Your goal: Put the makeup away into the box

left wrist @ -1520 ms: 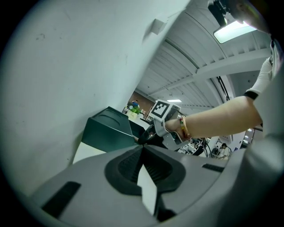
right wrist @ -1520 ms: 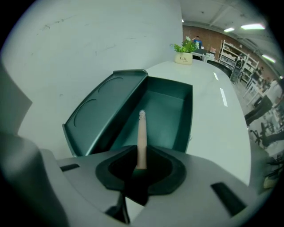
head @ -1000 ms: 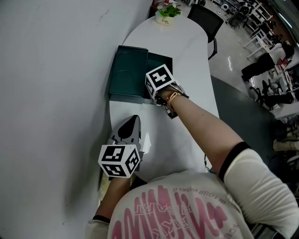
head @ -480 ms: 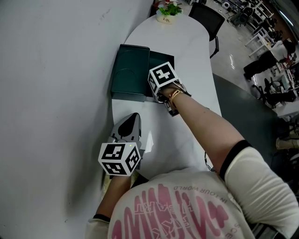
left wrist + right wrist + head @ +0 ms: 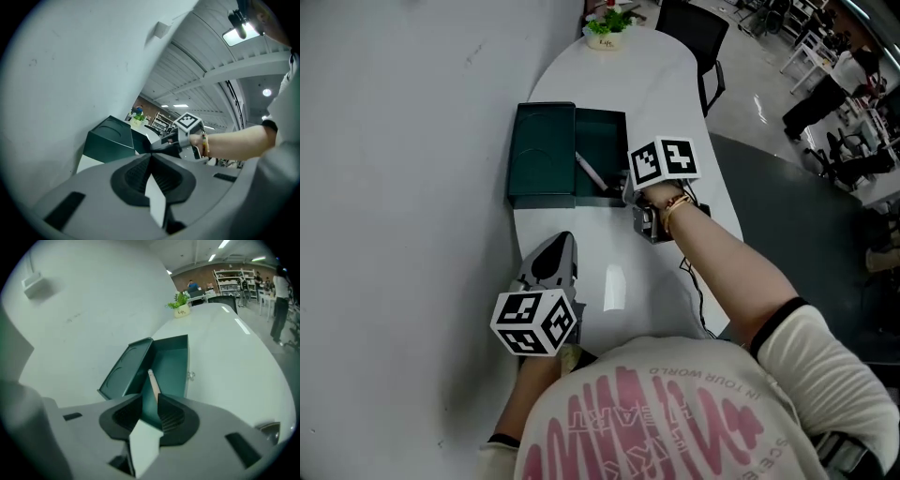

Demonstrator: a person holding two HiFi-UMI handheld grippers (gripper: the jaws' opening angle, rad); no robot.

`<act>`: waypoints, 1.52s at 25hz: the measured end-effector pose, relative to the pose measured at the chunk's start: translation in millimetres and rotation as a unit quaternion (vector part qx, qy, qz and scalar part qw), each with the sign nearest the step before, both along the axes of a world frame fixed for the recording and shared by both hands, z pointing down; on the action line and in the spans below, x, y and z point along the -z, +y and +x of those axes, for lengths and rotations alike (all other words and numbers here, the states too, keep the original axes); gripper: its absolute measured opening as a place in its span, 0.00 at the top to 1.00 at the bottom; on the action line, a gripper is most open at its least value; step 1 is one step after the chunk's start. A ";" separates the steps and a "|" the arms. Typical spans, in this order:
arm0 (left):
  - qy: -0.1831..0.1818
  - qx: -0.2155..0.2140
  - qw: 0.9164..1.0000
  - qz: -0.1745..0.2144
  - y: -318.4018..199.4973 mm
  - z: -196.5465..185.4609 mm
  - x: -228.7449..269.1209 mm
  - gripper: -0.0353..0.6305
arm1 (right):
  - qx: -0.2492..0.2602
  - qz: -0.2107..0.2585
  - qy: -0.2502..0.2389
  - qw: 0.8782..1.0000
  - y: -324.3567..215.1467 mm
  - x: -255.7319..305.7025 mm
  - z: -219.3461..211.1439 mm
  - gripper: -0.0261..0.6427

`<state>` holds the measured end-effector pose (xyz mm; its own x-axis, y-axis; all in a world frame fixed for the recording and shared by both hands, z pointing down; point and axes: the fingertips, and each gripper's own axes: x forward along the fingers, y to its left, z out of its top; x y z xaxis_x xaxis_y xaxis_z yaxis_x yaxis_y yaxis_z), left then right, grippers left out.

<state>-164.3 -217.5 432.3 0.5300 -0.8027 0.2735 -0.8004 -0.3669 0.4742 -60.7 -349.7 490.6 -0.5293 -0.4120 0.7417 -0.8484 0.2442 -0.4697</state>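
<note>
Right gripper [image 5: 149, 401] raised, jaws closing, narrowly apart, clear of pencil [image 5: 153, 380]

A long white table [image 5: 666, 103] stands beside a plain pale wall [image 5: 394, 141], with a little green plant in a pot [image 5: 605, 26] and a black chair [image 5: 694, 33] at its far end, and the grey floor [image 5: 755, 98] shines under bright ceiling lights [image 5: 253, 32].

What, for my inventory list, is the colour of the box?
The box is dark green, clearest in the head view.
</note>
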 end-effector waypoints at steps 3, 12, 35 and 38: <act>0.001 -0.010 1.000 0.002 3.2 6.7 5.8 0.94 | 0.011 0.011 -0.022 1.000 36.4 8.5 19.6 0.80; 0.016 -0.062 0.998 -0.007 14.8 60.3 6.0 0.94 | -0.025 0.008 0.010 1.000 141.6 -15.6 108.1 0.80; 0.017 0.017 0.999 -0.043 56.3 155.9 4.3 0.94 | 0.188 0.097 0.154 0.965 113.9 -31.4 215.2 0.56; 0.016 0.058 0.997 -0.039 60.5 156.7 9.3 0.94 | 0.225 0.101 0.142 0.959 104.8 -35.4 214.6 0.46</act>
